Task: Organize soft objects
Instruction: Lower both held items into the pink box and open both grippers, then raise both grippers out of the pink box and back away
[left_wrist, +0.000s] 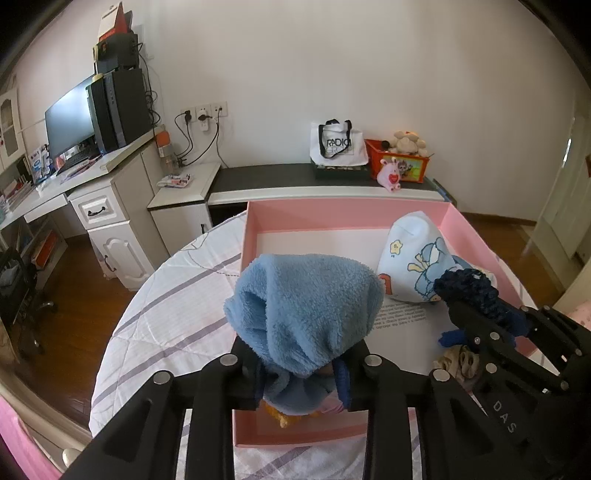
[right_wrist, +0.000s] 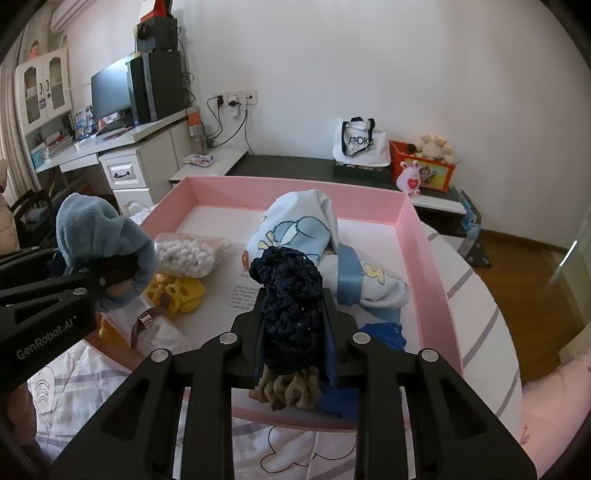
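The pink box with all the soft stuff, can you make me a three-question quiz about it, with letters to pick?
1. Where is the bag of white cotton balls?
A. on the dark shelf by the wall
B. inside the pink box
C. on the wooden floor

2. What colour is the fluffy fleece cloth in the left hand-held gripper?
A. light blue
B. red
C. green

3. What is the right hand-held gripper doing?
A. hanging open, holding nothing
B. shut on the dark navy crocheted piece
C. pinching the white tote bag

Answers:
1 B, the bag of white cotton balls lies on the floor of the pink box.
2 A, the fluffy fleece cloth in the left hand-held gripper is light blue.
3 B, the right hand-held gripper has its fingers closed on the dark navy crocheted piece.
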